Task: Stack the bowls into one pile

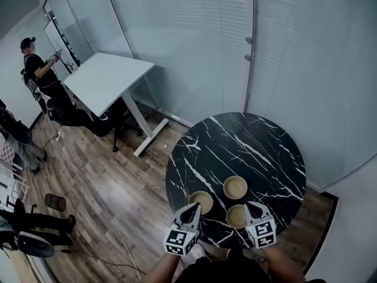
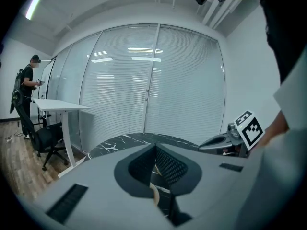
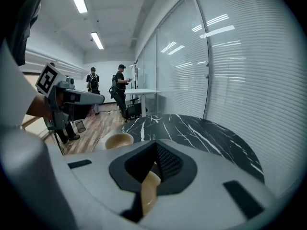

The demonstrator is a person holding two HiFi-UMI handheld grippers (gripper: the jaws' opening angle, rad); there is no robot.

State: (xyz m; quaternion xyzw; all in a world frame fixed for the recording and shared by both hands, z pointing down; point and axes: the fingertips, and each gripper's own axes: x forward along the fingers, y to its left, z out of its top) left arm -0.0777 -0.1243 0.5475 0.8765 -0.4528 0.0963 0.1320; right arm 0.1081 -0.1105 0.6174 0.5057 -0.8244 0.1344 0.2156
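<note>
Nearest, left gripper (image 1: 192, 209) and right gripper (image 1: 252, 206), jaws pressed together, holding nothing. Just beyond, on round black marble table (image 1: 247, 134): left bowl (image 1: 201, 201), right bowl (image 1: 237, 216), then far bowl (image 1: 235, 187), separate, unstacked.

Three bowls (image 1: 235, 187) crowd the near edge of the round marble table (image 1: 247, 140) right before me, blocking any low reach there. Its far half lies bare for me to cross, until the glass wall (image 1: 294, 69) behind the far edge.
</note>
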